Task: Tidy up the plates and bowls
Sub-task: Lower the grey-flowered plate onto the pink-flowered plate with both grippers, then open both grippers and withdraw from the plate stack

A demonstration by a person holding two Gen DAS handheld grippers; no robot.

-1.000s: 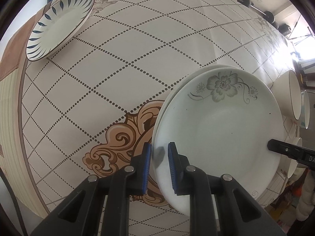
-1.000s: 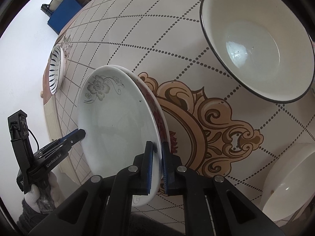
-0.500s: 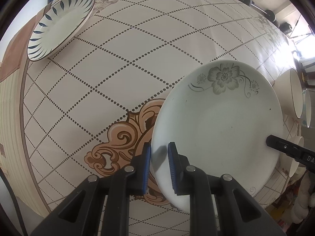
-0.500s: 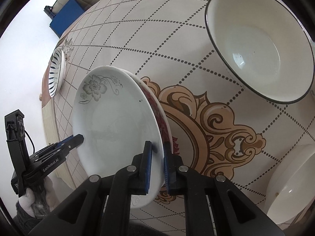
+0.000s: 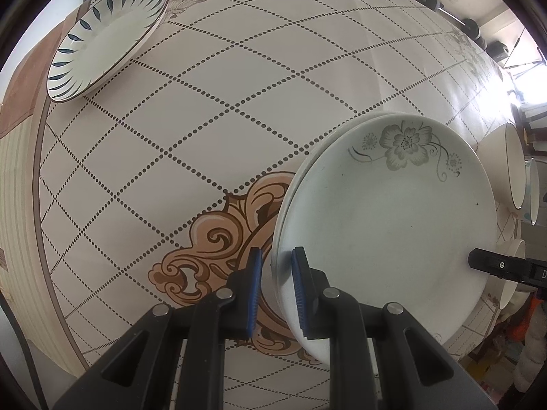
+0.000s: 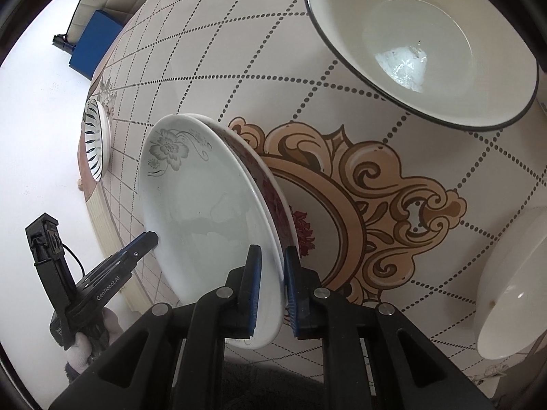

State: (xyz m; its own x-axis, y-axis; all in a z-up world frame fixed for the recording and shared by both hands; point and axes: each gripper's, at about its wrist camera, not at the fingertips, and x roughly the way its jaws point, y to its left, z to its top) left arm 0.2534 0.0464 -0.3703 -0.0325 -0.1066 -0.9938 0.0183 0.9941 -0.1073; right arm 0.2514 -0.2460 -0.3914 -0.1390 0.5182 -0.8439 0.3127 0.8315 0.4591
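A: Which step is this?

B: Stacking plates, I'd judge. The grey-flower plate (image 5: 386, 225) is sitting on top of a red-patterned plate (image 6: 290, 225) in the middle of the patterned tablecloth (image 5: 205, 109), over the ornate medallion.

A: What are the grippers doing?

B: The left gripper (image 5: 277, 290) is straddling the near rim, jaws partly open. One blue pad is sitting over the top face, the other outside the edge, with gaps showing, so it isn't clamping anything. The right gripper (image 6: 272, 287) is bracketing the opposite rim of both plates with a narrow gap; whether its pads are pressing, I cannot tell.

A: Is the stack seated?

B: Mostly. The lower rim is peeking out on one side, so it's sitting slightly off-centre.

A: What's next?

B: Probably both grippers backing straight off the rims without dragging the top plate. Then the blue-leaf plate (image 5: 106, 37), lying well apart at the far edge, is likely joining the stack. The dark-rimmed bowl (image 6: 424, 44) and the white bowl (image 6: 512, 283) are waiting beside the stack for their own nesting.
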